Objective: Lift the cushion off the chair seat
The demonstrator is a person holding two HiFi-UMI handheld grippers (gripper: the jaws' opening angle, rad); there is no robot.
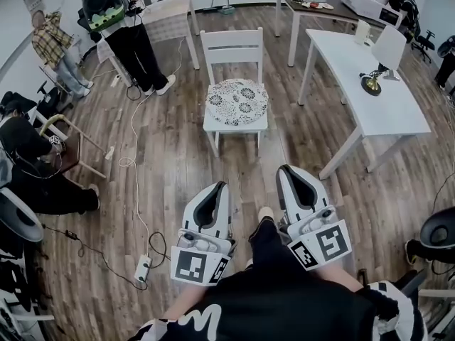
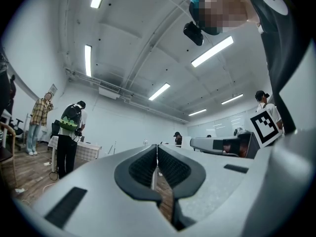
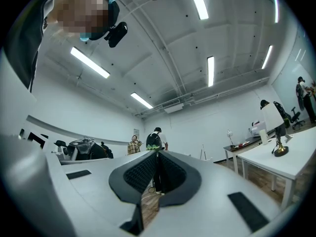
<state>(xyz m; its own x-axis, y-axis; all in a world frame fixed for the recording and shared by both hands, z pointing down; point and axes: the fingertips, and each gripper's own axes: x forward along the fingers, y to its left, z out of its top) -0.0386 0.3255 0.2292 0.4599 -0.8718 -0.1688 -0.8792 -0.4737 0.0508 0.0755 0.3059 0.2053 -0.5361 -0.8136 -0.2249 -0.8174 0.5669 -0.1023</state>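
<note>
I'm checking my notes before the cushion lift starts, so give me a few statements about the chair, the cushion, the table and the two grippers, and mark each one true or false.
1. The cushion lies on the seat of the chair. True.
2. The left gripper has its jaws together with nothing between them. True.
3. The right gripper is clamped on the cushion. False: its jaws are shut on nothing, and it is well short of the chair.
4. In the head view the white table stands to the left of the chair. False: it stands to the chair's right.
5. A lamp stands on the white table. True.
</note>
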